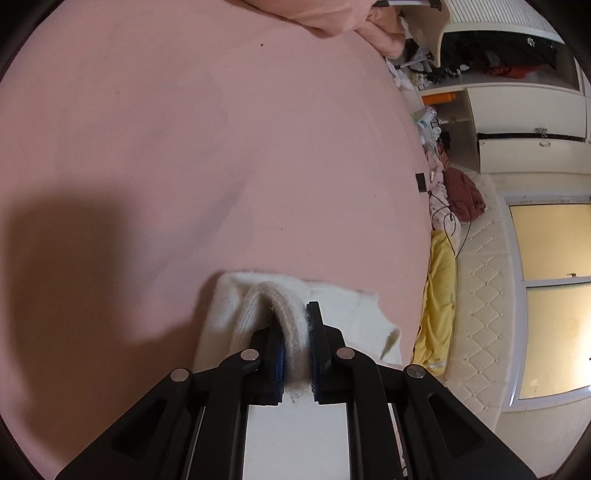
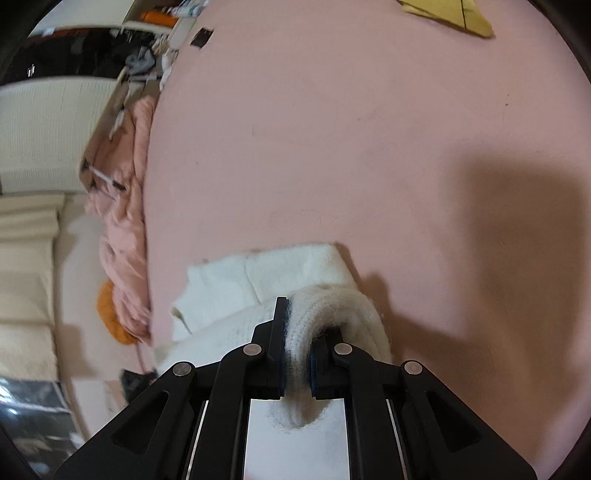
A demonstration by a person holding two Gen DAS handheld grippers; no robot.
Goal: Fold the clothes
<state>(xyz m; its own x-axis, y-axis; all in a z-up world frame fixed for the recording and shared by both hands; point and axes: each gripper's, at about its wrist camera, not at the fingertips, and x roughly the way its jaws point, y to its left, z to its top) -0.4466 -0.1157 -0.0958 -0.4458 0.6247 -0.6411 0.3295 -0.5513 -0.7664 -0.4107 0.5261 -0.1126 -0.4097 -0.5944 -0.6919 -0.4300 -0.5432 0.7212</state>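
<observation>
A fluffy white knit garment [image 1: 343,314] lies on the pink bed sheet [image 1: 184,147] in the left wrist view. My left gripper [image 1: 293,317] is shut on a ribbed edge of it, which bulges up between the blue pads. In the right wrist view the same white garment [image 2: 258,273] lies on the pink sheet [image 2: 332,129]. There my right gripper [image 2: 301,321] is shut on another ribbed edge, with a tuft hanging behind the fingers. The rest of the garment is hidden under both grippers.
A yellow cloth [image 1: 437,295] and dark red garment [image 1: 463,192] lie at the bed's edge by a quilted headboard [image 1: 484,295]. A pink duvet [image 2: 125,221] and an orange item [image 2: 110,314] sit at the other side. A tan cloth [image 2: 450,14] lies far on the sheet.
</observation>
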